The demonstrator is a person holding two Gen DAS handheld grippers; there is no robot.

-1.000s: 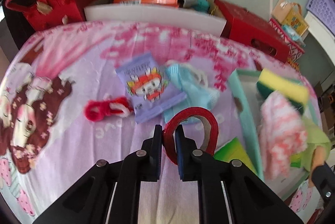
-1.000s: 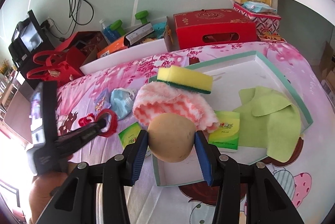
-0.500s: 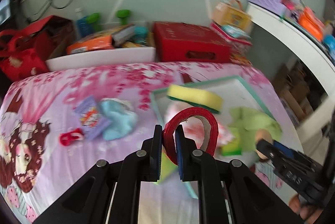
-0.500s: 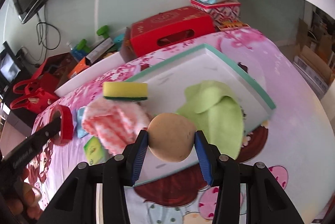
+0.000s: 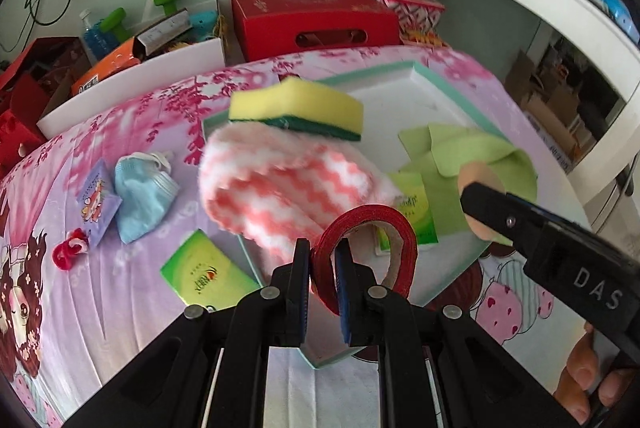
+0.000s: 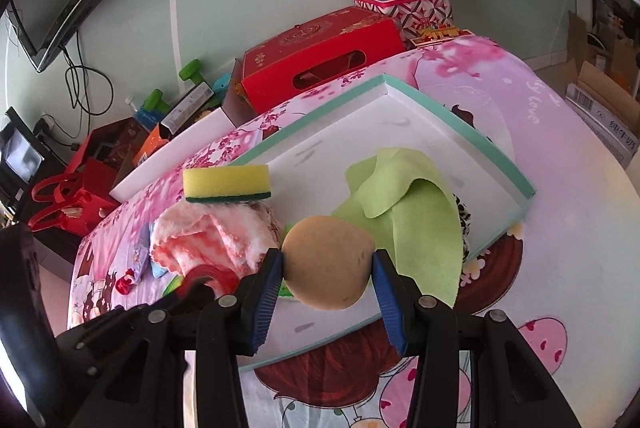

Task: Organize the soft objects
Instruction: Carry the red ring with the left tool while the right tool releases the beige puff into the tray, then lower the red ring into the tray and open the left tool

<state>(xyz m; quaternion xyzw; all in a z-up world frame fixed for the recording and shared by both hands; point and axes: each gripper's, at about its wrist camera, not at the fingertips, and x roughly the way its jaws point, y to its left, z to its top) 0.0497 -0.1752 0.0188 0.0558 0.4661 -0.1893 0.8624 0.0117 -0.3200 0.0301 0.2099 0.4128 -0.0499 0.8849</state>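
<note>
My left gripper is shut on a red band loop, held above the near edge of the white tray with a teal rim. My right gripper is shut on a round tan sponge puff, also over the tray's near side; that puff shows at the right of the left wrist view. In the tray lie a pink-and-white fuzzy cloth with a yellow-green sponge on top, a green cloth and a green packet.
On the pink bedsheet left of the tray lie a green packet, a blue face mask, a purple sachet and a red scrunchie. A red box and a white bin stand at the back.
My left gripper has carried the red band rightward from over the bedsheet to over the tray. My right gripper has rolled and shifted with the tan puff still in its grip.
</note>
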